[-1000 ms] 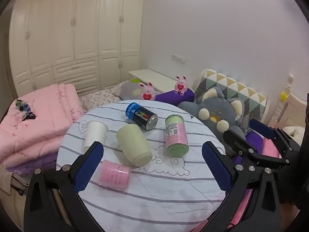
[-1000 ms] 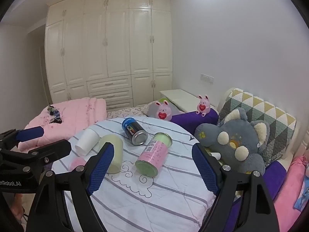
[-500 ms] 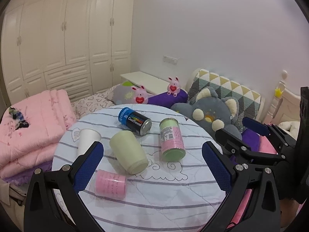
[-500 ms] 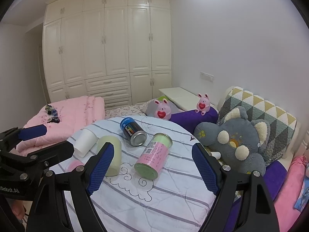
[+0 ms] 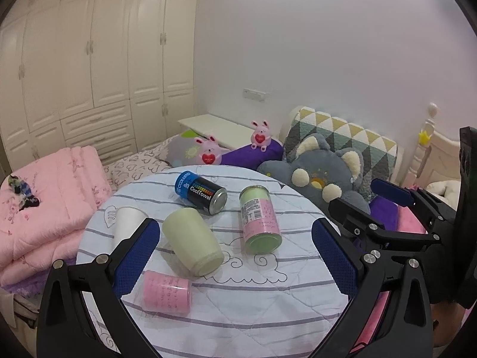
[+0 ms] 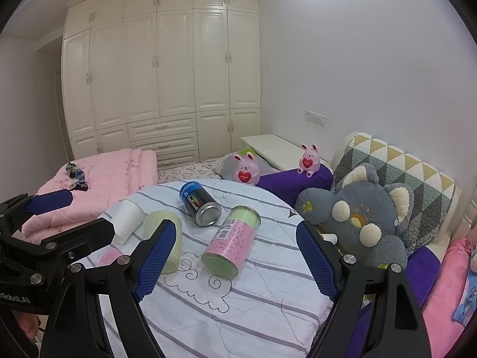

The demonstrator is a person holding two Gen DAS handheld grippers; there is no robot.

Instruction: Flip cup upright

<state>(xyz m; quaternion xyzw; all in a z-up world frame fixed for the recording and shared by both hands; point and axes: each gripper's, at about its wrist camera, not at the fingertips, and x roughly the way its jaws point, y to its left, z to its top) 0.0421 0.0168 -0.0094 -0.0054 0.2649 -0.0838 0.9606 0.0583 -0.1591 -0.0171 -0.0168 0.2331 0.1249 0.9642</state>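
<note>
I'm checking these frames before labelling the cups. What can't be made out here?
- White paper cup: left view, the left gripper finger covers its near end.
- Small pink cup: right view, mostly behind gripper parts.
- Pale green cup: right view, the right gripper finger hides its near side.
- Pink-and-green canister: label print too small.

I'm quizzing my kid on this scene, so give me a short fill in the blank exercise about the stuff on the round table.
1. The pale green cup lies on its ____.
2. The left gripper and the right gripper are both ____.
3. The can labelled CoolTowel has a ____ cap.

Missing words: side; open; blue
</note>
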